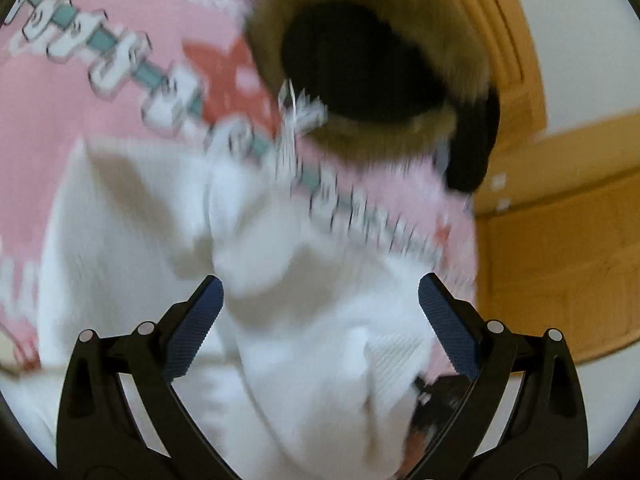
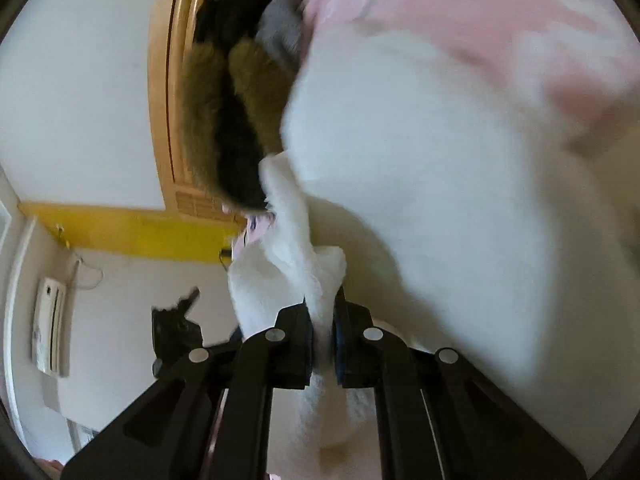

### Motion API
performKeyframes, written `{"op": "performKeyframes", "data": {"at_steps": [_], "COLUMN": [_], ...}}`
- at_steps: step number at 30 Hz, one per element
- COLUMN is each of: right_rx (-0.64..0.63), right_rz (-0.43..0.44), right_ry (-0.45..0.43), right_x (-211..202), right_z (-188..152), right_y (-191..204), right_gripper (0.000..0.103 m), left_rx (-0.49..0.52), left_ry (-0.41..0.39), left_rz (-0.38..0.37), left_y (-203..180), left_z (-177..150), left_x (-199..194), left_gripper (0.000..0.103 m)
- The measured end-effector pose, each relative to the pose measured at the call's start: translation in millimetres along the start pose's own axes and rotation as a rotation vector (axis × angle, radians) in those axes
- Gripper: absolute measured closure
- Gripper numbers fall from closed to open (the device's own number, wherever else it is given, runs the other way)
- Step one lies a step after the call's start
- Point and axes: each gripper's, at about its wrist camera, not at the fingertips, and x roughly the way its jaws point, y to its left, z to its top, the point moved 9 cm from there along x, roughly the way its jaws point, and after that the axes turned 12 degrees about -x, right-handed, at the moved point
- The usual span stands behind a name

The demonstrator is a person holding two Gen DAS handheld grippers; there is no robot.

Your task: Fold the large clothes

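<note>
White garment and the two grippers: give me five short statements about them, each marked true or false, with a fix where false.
1. The right gripper is clamped on a fold of the white garment. True.
2. The left gripper is shut on the garment. False: its fingers stand wide apart, with the white cloth lying between them unpressed.
3. The bedding under the garment is plain blue. False: it is pink with printed lettering.
4. A dark coat with a brown fur trim lies beyond the white garment. True.
5. The white garment is already folded into a neat square. False: it is bunched and partly lifted.
</note>
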Motion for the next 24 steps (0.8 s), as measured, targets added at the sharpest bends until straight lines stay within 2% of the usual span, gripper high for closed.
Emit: {"op": "performKeyframes", "data": {"at_steps": [1,2,4,5,6,7,8,9,10,11,13,14,16,19,20,22,24], "right_rx": [-0.018,-0.036,-0.069,-0.094,-0.134,-0.202,-0.241,-0.281,-0.307,-0.323,-0.278,-0.255,-0.230,-0.163,-0.135,-0.091,-0.080], "right_rz": [-0.032,-0.072,-0.144,-0.209,-0.274,-0.375,-0.428,-0.483,-0.537,-0.570,-0.562,-0.555,-0.549,-0.488,-0.472,-0.446,-0.451], "right_ry": [-0.003,0.012,0.044,0.066,0.088,0.111,0.112,0.113,0.123,0.148,0.213,0.240,0.289,0.314,0.307,0.292,0.280], "right_x": [-8,-10,-8,-7,-8,-12,-4,-6,-10,-14,-12,-9,-4,-3,-6,-12,-25], "right_z": [-2,-2,3,6,10,15,13,15,15,10,-9,-17,-40,-74,-81,-90,-98], "right_y": [-1,-1,0,2,6,13,19,27,34,44,50,52,60,65,65,64,59], "right_gripper": [0.094,0.091,0.077,0.073,0.062,0.054,0.051,0.045,0.045,0.045,0.036,0.035,0.033,0.034,0.034,0.034,0.034], "left_rx": [0.040,0.069,0.129,0.161,0.172,0.169,0.150,0.116,0.067,0.019,-0.119,-0.155,-0.221,-0.346,-0.361,-0.309,-0.224], "left_ry": [0.001,-0.003,-0.028,-0.035,-0.047,-0.062,-0.075,-0.084,-0.085,-0.074,-0.069,-0.080,-0.105,-0.067,-0.051,0.012,0.030], "left_rz": [0.078,0.124,0.206,0.244,0.278,0.298,0.327,0.388,0.455,0.467,0.465,0.448,0.373,0.131,0.125,0.221,0.290], "left_y": [4,7,9,7,7,6,7,14,26,36,60,64,66,54,55,56,49], "left_z": [-19,-31,-54,-67,-77,-86,-96,-104,-111,-116,-130,-133,-133,-129,-128,-125,-122], "left_x": [5,7,9,11,11,9,8,7,9,9,9,7,-1,2,6,20,28], "left_gripper": [0.007,0.007,0.007,0.007,0.007,0.007,0.007,0.007,0.007,0.007,0.007,0.007,0.007,0.006,0.006,0.006,0.006]}}
